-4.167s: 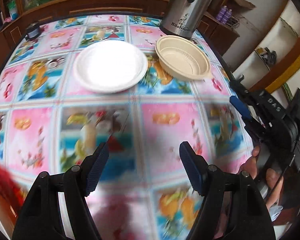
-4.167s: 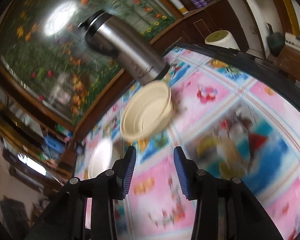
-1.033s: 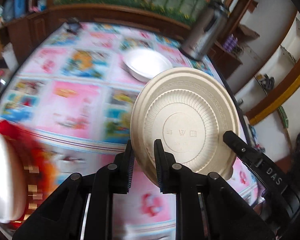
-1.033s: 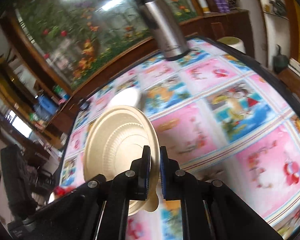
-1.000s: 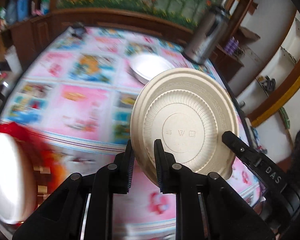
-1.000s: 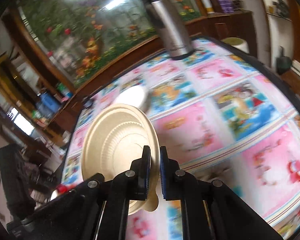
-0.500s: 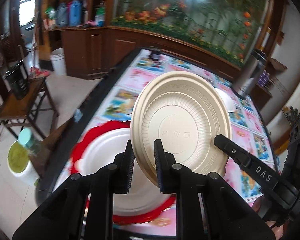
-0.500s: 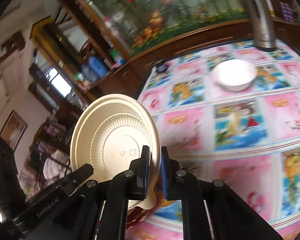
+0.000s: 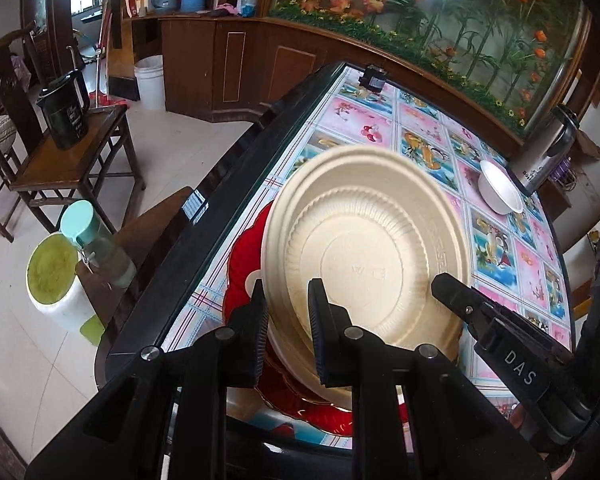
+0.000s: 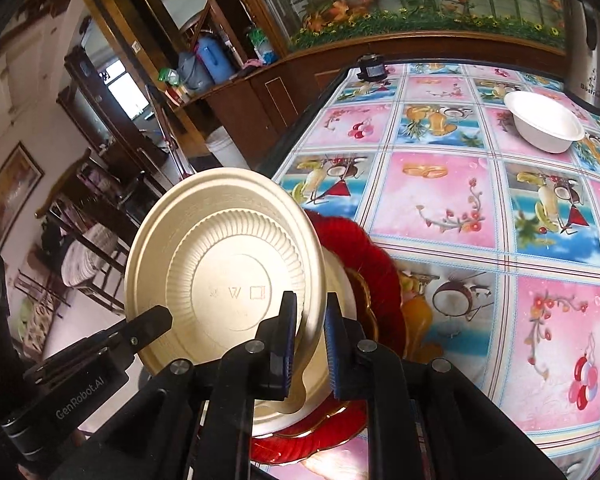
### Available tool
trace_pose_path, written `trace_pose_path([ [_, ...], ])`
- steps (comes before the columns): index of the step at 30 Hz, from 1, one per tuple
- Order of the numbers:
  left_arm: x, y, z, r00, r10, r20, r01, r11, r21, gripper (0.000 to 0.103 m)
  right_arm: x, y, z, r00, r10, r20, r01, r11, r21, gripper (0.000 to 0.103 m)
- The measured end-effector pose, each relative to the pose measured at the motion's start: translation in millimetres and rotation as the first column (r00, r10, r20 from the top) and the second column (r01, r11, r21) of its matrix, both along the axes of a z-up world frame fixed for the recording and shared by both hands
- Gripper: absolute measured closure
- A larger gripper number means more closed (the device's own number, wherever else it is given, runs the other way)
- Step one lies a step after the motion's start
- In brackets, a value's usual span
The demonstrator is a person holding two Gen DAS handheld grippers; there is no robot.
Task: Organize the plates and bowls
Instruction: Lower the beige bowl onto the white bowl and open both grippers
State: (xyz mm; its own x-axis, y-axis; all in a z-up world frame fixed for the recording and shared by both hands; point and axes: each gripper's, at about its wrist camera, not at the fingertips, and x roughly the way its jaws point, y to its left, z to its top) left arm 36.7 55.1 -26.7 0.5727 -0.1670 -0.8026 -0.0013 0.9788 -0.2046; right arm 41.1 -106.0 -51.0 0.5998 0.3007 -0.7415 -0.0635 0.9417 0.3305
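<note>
Both grippers pinch the rim of a beige ribbed bowl (image 9: 364,256), held tilted with its underside facing the cameras; it also shows in the right wrist view (image 10: 224,280). My left gripper (image 9: 286,332) is shut on its near rim. My right gripper (image 10: 308,344) is shut on the opposite rim. The bowl hangs just above a white plate (image 10: 340,276) resting on a red plate (image 9: 240,268) at the table's near corner. A white bowl (image 10: 544,122) stands far across the table.
A steel thermos (image 10: 584,36) stands behind the white bowl. A small black object (image 10: 372,66) sits at the far table edge. Off the table's left edge are a wooden stool with a black jug (image 9: 64,114), a green-capped bottle (image 9: 96,240) and a white bin (image 9: 56,280).
Both grippers have carried the beige bowl from mid-table to the near corner and lowered it close over the white plate on the red plate. The grip is unchanged.
</note>
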Motion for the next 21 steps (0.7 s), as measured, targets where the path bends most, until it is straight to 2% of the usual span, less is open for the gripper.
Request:
trace_pose_path([
  [8,-2,12,-2,0.999,0.038,-0.001,-0.038,0.999,0.013,0.083,-3,6,2,1.0,0.001,0.031,0.001,0.999,-0.053,0.085],
  [10,-5,19,0,0.998,0.067,0.011,-0.067,0.997,0.022,0.072,-2,5,3,1.0,0.006,0.03,-0.004,0.999,-0.05,0.074],
  [11,-5,22,0,0.997,0.079,0.015,-0.079,0.997,0.022,0.059,-2,3,4,1.0,0.009,0.026,-0.008,0.999,-0.042,0.072],
  [12,-8,27,2,0.995,0.1,0.026,-0.1,0.995,0.014,0.053,-3,0,5,1.0,0.009,0.029,-0.008,0.999,-0.032,0.07],
  [16,-15,35,10,0.989,0.132,0.065,-0.132,0.991,0.003,0.052,-5,-19,13,0.999,-0.005,0.054,0.004,1.0,0.02,0.07],
  [17,-15,35,12,0.989,0.132,0.071,-0.132,0.991,-0.001,0.052,-6,-30,16,0.997,-0.023,0.069,0.019,0.998,0.053,0.069],
  [21,-18,20,20,0.992,0.089,0.094,-0.09,0.996,0.0,0.052,-8,-70,20,0.985,-0.133,0.114,0.123,0.988,0.091,0.063],
])
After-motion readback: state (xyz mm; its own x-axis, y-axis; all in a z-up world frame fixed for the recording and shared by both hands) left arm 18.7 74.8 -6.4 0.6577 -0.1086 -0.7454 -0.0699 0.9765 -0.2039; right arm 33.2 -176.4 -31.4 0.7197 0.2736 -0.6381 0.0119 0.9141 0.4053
